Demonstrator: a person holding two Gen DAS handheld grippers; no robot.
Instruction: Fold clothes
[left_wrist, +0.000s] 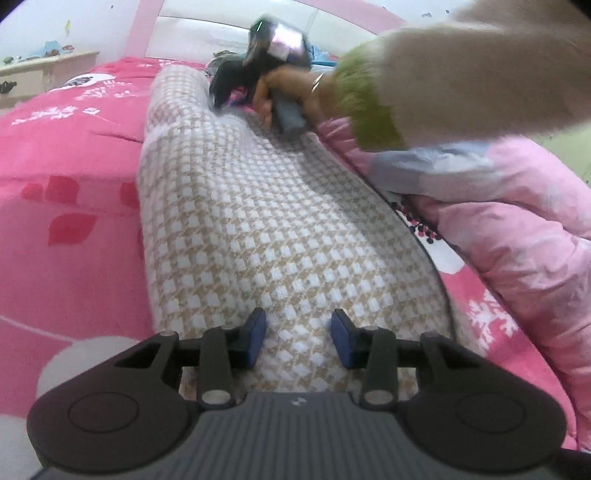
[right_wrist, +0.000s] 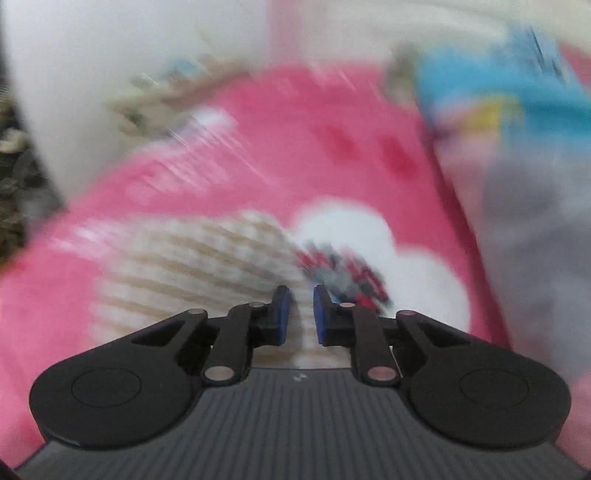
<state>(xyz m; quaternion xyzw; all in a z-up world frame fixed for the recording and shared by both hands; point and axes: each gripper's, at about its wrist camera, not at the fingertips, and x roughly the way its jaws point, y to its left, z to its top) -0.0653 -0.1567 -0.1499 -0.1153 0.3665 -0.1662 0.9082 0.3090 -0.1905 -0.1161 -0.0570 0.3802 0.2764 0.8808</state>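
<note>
A beige-and-white checked garment (left_wrist: 258, 221) lies stretched lengthwise on a pink bedspread (left_wrist: 66, 166). My left gripper (left_wrist: 298, 334) hovers over its near end, open, with the blue pads apart and only the flat cloth below them. At the garment's far end a hand (left_wrist: 291, 92) in a beige sleeve with a green cuff (left_wrist: 369, 96) holds my right gripper (left_wrist: 218, 98), blurred. In the right wrist view, also blurred, the right gripper (right_wrist: 301, 310) shows a narrow gap between its pads above the garment's edge (right_wrist: 192, 258). Nothing is visibly pinched.
A pale pink padded jacket (left_wrist: 517, 221) is heaped along the garment's right side. A white and pink headboard (left_wrist: 229, 26) stands behind, with a wooden bedside table (left_wrist: 48, 70) at the far left. Blue and grey clothes (right_wrist: 498, 92) lie at the right of the right wrist view.
</note>
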